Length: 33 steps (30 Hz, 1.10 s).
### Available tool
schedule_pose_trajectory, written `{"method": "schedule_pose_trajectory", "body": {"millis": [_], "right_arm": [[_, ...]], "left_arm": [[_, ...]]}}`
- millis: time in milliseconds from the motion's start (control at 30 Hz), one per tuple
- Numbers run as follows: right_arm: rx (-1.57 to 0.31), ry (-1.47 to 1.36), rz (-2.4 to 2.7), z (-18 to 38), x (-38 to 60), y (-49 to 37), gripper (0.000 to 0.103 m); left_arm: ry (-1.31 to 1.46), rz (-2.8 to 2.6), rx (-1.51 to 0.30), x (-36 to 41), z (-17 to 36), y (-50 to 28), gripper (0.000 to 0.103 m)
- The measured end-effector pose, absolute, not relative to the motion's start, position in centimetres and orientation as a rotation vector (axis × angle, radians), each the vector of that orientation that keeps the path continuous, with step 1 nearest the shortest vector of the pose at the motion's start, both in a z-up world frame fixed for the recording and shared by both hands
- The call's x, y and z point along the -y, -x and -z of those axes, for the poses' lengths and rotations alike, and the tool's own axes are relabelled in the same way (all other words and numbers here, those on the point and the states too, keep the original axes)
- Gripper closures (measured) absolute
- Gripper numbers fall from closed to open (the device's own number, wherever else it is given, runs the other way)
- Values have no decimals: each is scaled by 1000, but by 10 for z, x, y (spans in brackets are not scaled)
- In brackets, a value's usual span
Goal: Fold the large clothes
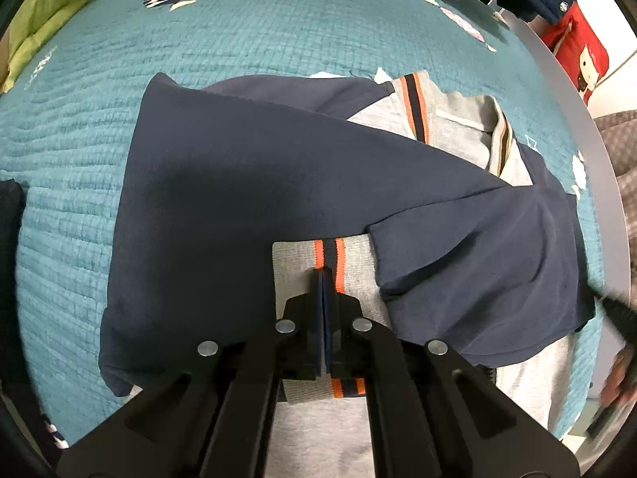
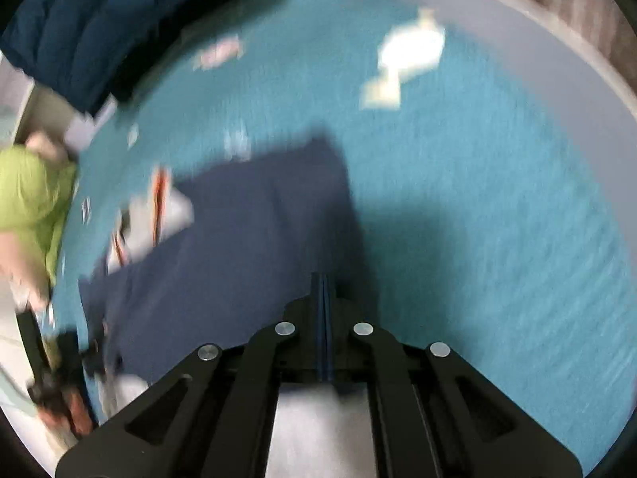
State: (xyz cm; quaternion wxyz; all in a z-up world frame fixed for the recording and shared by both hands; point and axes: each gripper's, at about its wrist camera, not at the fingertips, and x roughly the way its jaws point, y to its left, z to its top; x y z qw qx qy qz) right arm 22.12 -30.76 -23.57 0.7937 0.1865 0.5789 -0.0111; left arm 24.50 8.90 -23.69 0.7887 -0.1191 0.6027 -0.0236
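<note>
sweatshirt (image 1: pixel 223 199) flat on teal quilt (image 1: pixel 79 183), its striped cuff (image 1: pixel 314 263) under closed left claw (image 1: pixel 325 275); right claw (image 2: pixel 325 279) closed, empty

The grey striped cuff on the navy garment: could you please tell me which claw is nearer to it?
Left. The left claw is shut right over the grey striped cuff; the right claw is shut over the navy garment's plain edge, no cuff beside it.

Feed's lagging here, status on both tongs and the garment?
Left tongs shut over the striped cuff. Right tongs shut at the navy-grey top's edge; grip unclear, view blurred. Nothing on it.
</note>
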Motion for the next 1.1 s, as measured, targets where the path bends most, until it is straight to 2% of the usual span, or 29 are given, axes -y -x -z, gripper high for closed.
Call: {"method": "schedule_pose_trajectory", "body": {"millis": [133,200,233,333,400,500,600,733,767,900,1000,1100], "right_arm": [[-1181,-503,62,238,320,-210,103],[-1147,-369,182,221,314,-215,103],[-1129,-358,185,214,313,-218,99],[-1080,-439,39,203,305,-242,100],[-1061,-368,22,201,288,-268,99],[-1122,-424,-53,222,280,-302,100],[-1143,-317,39,241,282,-327,103],[-1111,-339,159,228,309,-340,103],[-1083,-291,227,220,317,-342,102],[-1147,-494,136,216,351,-348,97],[-1198,-361,112,217,338,-360,92],[-1284,-373,118,228,334,-371,87]], "left_arm": [[250,42,-1304,-94,236,-242,101],[219,16,-1306,-97,235,-239,101],[225,16,-1309,-100,236,-238,101],[222,-24,-1322,-107,232,-238,100],[233,-6,-1309,-107,228,-241,100],[225,-13,-1324,-104,231,-245,100],[205,-16,-1325,-99,238,-247,101],[226,2,-1324,-103,240,-248,101],[235,4,-1325,-104,241,-248,101],[217,4,-1324,-106,240,-242,101],[215,1,-1326,-105,241,-244,101],[245,1,-1325,-107,241,-245,101]]}}
